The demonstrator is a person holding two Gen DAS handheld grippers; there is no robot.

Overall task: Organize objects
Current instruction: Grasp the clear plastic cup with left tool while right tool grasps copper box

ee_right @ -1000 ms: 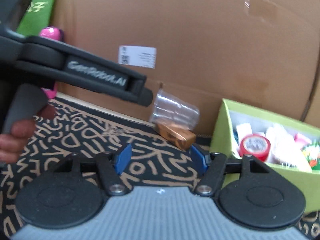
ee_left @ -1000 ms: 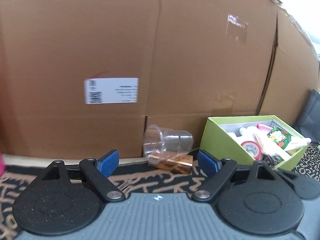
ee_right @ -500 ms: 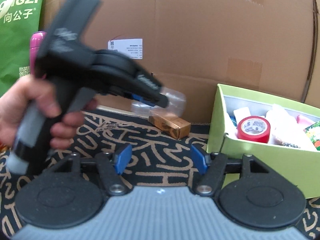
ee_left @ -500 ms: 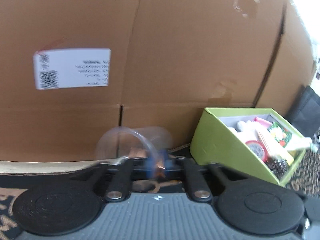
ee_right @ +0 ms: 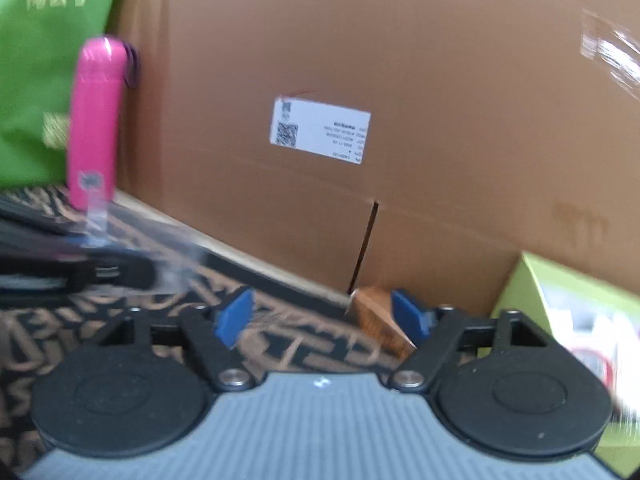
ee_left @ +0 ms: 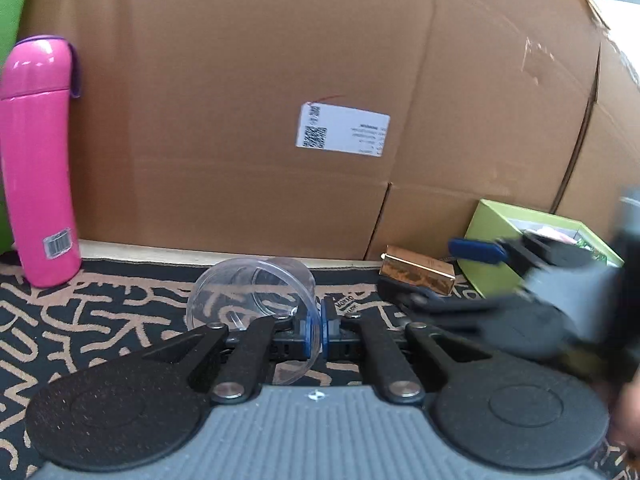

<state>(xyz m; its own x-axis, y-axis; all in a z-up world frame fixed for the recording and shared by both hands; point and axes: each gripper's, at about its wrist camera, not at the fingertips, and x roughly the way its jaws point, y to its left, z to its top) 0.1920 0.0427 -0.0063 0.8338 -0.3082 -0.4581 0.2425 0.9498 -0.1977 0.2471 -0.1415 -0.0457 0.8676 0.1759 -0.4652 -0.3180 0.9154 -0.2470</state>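
The left gripper now pinches the clear cup's rim and has carried it leftward off the gold box, which the right gripper now approaches.

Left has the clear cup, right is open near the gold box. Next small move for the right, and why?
Probably ease the right gripper forward and close on the gold box: its open fingers already frame the box, which lies beside the green box. The left gripper is occupied, pinching the clear cup rim.

My left gripper has a ribbed grey body, two black textured discs, black link arms with silver rivets and blue-padded fingers. My right gripper matches (blue pads too).
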